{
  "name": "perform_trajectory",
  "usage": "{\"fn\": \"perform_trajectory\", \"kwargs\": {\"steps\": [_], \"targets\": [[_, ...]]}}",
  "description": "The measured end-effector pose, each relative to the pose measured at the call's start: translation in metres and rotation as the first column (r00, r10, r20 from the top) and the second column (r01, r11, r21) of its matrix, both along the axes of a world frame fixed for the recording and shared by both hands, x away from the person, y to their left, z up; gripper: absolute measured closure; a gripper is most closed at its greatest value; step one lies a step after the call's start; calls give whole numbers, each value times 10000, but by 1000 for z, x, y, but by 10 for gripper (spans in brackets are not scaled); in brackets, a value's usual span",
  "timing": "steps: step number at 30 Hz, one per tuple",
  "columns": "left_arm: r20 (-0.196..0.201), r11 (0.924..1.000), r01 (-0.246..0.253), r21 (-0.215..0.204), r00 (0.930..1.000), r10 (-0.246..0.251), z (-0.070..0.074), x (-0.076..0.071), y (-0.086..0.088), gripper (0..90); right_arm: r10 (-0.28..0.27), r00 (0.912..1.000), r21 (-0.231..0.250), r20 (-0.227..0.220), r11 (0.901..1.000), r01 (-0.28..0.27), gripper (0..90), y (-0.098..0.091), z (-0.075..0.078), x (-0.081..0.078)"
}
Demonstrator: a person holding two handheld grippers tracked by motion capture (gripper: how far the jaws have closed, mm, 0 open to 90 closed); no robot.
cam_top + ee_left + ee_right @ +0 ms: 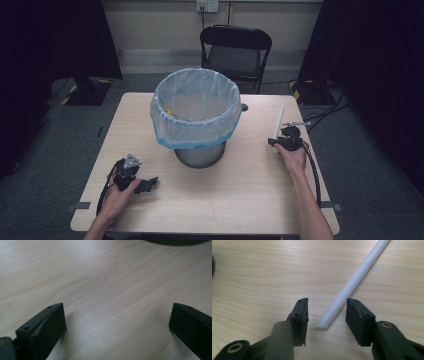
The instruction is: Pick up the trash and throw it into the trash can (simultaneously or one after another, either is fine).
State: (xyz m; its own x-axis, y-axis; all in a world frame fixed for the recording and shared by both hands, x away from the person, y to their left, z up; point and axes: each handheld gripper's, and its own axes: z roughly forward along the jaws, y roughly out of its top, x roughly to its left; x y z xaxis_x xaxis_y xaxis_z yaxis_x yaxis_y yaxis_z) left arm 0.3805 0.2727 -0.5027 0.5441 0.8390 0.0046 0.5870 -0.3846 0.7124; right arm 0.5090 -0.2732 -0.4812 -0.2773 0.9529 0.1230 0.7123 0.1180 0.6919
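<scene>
Pale wood made up the tabletop [210,200], and nearest the person's edge of it the left gripper [148,184] rested low in the left hand [117,197], a grey three-cornered plate on top of it and a cable trailing back beside the wrist. Its jaws were spread wide, as the left gripper view confirmed, with bare wood between them and nothing touched.

On the other side, slightly further up the tabletop, the right hand [292,156] held the right gripper [274,142] down at the surface. A white tube [352,285] lay flat on the wood, slim and straight, running away from the gripper toward the far right part of the tabletop. In the right gripper view its near end sat between the two jaws, which stood partly apart. A visible gap remained on each side of the tube, so the pads were not pressing on it. The tube was not lifted.

Beyond both hands, at the middle of the tabletop, stood a waste bin [199,154] with a dark mesh base, lined with a translucent bag [196,107] folded over its rim and edged in blue. Something yellow lay inside at the left wall; what it was could not be told. The tube lay well apart from the bin, to its right.

Behind the tabletop stood a black chair [236,47] against a light wall, with dark curtains on either side.
</scene>
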Motion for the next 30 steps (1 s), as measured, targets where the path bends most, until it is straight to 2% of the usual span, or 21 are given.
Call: {"fn": "perform_trajectory", "kwargs": {"steps": [5, 10, 12, 14, 22, 24, 27, 30], "targets": [[-3, 10000, 4, -7, 10000, -4, 0, 0, 0, 3, -105, 9999, -283, 81, 9995, 107, 590, 1, -6, 3], [-3, 10000, -7, 20, 10000, 7, 0, 0, 0, 3, 86, 9997, -1249, 249, 9922, -54, 694, 7, -5, 3], [-1, 10000, -22, 3, 10000, 22, 0, 0, 0, 3, 242, 9995, -1238, 183, 9921, -218, 771, 6, -5, 3], [1, 10000, -25, 0, 10000, 25, 0, 0, 0, 3, 337, 9994, -1222, 81, 9920, -324, 797, 5, -4, 2], [0, 10000, -31, 0, 10000, 31, 0, 0, 0, 3, 314, 9995, -1252, -94, 9916, -323, 804, 5, -2, 2], [-8, 10000, -35, -6, 10000, 35, 0, 0, 0, 3, 232, 9997, -1135, -44, 9933, -235, 811, 4, -3, 1], [-29, 9999, -109, -33, 9999, 109, 0, -1, -1, 6, 115, 9994, -724, -328, 9973, -138, 812, 4, -1, 0], [23, 9999, -149, -37, 9999, 149, 0, -2, -1, 11, 193, 9991, -683, -369, 9974, -218, 813, 6, -1, -2]]}}
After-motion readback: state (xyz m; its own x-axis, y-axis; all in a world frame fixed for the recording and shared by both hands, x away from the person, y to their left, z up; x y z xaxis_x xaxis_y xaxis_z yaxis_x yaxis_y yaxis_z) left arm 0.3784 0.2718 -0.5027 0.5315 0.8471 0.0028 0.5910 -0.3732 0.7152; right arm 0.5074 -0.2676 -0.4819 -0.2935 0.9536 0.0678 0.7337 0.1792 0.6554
